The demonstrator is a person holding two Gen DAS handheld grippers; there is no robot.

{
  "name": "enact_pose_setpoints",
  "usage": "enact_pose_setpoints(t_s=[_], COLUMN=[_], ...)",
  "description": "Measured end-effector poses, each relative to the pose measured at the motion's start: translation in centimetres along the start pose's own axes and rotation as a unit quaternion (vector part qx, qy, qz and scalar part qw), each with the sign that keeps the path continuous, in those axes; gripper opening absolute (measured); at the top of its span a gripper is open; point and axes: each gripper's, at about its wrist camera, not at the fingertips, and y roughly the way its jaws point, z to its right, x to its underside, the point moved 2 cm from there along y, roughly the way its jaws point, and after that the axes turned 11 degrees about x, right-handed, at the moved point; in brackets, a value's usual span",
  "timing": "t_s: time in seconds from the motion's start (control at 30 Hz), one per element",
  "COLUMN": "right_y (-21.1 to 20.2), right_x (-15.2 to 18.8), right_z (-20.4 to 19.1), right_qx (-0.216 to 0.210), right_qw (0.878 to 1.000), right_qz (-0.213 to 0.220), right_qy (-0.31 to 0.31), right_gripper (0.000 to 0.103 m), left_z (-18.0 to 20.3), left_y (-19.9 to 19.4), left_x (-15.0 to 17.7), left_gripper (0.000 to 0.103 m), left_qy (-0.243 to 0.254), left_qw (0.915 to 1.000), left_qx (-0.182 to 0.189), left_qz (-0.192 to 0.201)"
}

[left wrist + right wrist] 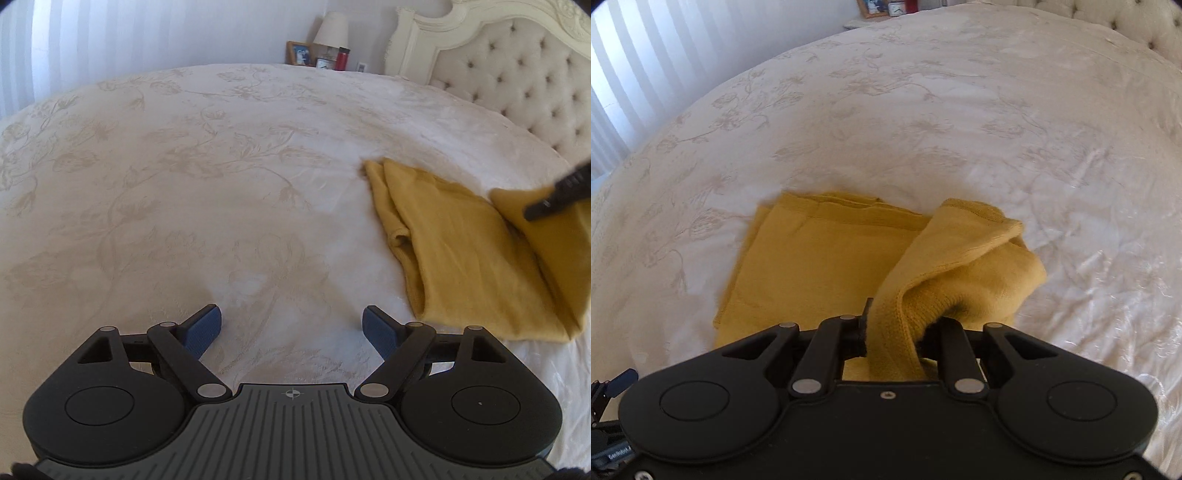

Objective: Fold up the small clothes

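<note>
A mustard-yellow knit garment lies partly folded on the cream bedspread, to the right in the left wrist view. My left gripper hangs open over bare bedspread to the garment's left, its blue pads holding nothing. My right gripper is shut on a bunched edge of the yellow garment, lifting that part above the flat layer. The right gripper also shows as a dark shape at the right edge of the left wrist view, on the raised cloth.
A tufted cream headboard stands at the back right. Behind the bed a nightstand carries a lamp, a picture frame and a red bottle. Striped white curtains hang at the left.
</note>
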Motion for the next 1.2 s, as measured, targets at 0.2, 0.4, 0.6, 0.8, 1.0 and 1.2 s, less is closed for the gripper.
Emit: enact_pose_setpoints(t_s=[0.2,0.4,0.6,0.8,1.0,1.2], right_y=[1.6,2.1,-0.6,-2.3,-1.3,-3.1], right_x=[-0.6,-0.6,-0.1,3.1,8.1,12.1], right_z=[-5.4,-8.9,-6.7,-2.4,-1.2,-2.0], right_qx=[0.015,0.015,-0.109,-0.1,-0.085,-0.059], right_qw=[0.999,0.998,0.993,0.99,0.988,0.973], right_qz=[-0.009,-0.019,0.047,0.091,0.124,0.222], right_qy=[-0.033,-0.061,0.021,0.046,0.03,-0.031], right_gripper=[0.023,0.046,0.055,0.055,0.055,0.058], left_z=[-0.7,-1.2,-1.9,-2.1,-1.6,0.0], left_y=[-1.3,-1.2,-0.9,-0.6,-0.4,0.7], left_x=[0.6,0.4,0.5,0.5,0.4,-1.0], left_gripper=[0.084,0.084,0.084,0.084,0.084,0.084], left_qy=[-0.007,-0.015,-0.023,-0.035,-0.05,-0.041], left_qw=[0.9997,0.9993,0.999,0.9986,0.9978,0.9964], left_qx=[0.022,0.034,0.038,0.038,0.044,0.073], left_qz=[0.007,0.008,0.005,0.006,0.001,-0.017])
